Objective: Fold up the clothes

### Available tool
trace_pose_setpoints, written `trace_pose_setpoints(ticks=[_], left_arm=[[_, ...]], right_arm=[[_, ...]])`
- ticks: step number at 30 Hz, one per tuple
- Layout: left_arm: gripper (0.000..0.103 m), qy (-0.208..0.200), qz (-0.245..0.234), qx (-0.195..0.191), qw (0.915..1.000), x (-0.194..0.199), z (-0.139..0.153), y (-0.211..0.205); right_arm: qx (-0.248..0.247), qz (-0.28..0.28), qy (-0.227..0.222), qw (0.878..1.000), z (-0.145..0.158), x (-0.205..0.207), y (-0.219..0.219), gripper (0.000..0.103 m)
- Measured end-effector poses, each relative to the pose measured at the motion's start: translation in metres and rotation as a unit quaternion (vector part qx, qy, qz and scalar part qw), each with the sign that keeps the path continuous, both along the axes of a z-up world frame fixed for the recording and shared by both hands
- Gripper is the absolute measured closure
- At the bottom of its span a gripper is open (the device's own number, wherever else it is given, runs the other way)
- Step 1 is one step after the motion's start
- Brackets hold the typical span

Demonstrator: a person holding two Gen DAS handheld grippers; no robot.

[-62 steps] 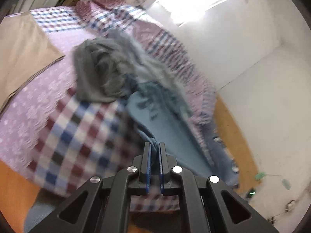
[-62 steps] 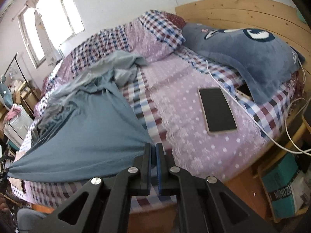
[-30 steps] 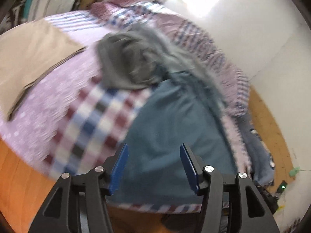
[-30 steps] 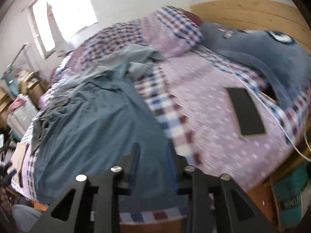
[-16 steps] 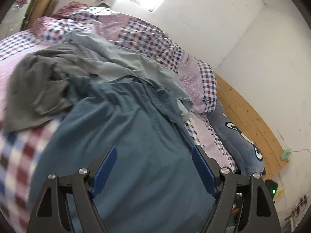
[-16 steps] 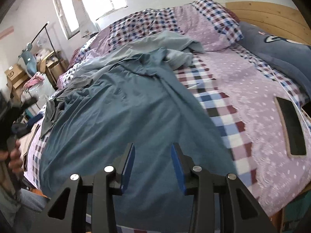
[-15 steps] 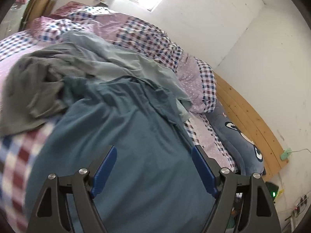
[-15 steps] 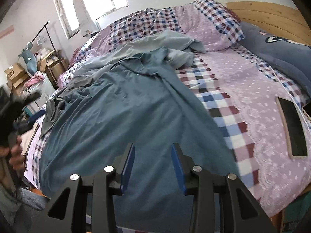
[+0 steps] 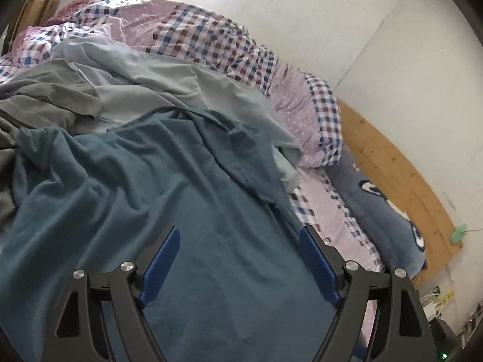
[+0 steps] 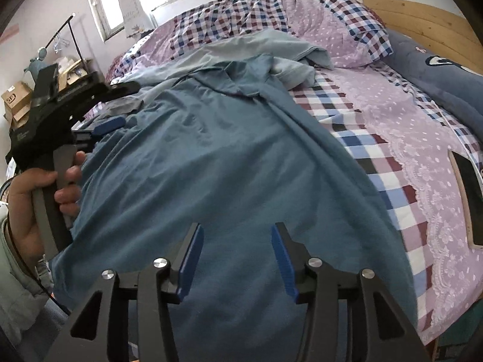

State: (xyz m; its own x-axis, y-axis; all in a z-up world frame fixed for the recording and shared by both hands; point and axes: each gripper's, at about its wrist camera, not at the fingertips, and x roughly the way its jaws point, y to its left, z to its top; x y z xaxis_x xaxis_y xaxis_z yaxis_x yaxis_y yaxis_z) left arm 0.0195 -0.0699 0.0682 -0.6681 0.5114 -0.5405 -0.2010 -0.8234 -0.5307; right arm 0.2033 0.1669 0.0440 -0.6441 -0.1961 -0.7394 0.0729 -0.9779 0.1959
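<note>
No readable txt anywhere; mark on cardboard box too blurry.

Teal-blue shirt lies spread mostly flat on the bed, wrinkled, hem end toward the camera, collar end far; one sleeve creased along its right edge in the right wrist view. Pale blue-grey garment lies crumpled beyond the collar, partly under the shirt's top edge; dark grey garment bunched at the far left, touching both.
</note>
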Motion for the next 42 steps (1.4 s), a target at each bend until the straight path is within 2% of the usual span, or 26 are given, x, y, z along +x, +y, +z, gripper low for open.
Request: trace_pose_setpoints(ticks=[8, 11, 17, 25, 30, 32, 37, 42], left_arm=[[0.019, 0.001, 0.042, 0.001, 0.9991, -0.012, -0.007, -0.021], [0.019, -0.014, 0.065, 0.030, 0.9974, -0.019, -0.012, -0.041], [0.019, -0.051, 0.122, 0.074, 0.9884, -0.030, -0.027, -0.081], [0.019, -0.078, 0.166, 0.073, 0.9803, -0.041, -0.043, -0.100], [0.019, -0.079, 0.178, 0.071, 0.9782, -0.043, -0.045, -0.102], [0.019, -0.076, 0.183, 0.073, 0.9775, -0.043, -0.044, -0.104], [0.019, -0.078, 0.198, 0.086, 0.9733, -0.042, -0.046, -0.113], [0.019, -0.087, 0.210, 0.120, 0.9665, -0.041, -0.049, -0.125]], right_arm=[[0.014, 0.018, 0.021, 1.000, 0.011, -0.032, -0.023, 0.049], [0.028, 0.034, 0.034, 0.998, 0.021, -0.054, -0.034, 0.049], [0.080, 0.086, 0.071, 0.991, 0.051, -0.114, -0.067, 0.049], [0.152, 0.168, 0.102, 0.969, 0.091, -0.205, -0.132, 0.050], [0.183, 0.204, 0.112, 0.955, 0.099, -0.268, -0.168, 0.051], [0.210, 0.221, 0.110, 0.946, 0.094, -0.296, -0.187, 0.054], [0.309, 0.247, 0.095, 0.914, 0.061, -0.352, -0.219, 0.065], [0.341, 0.255, 0.074, 0.902, 0.036, -0.392, -0.227, 0.071]])
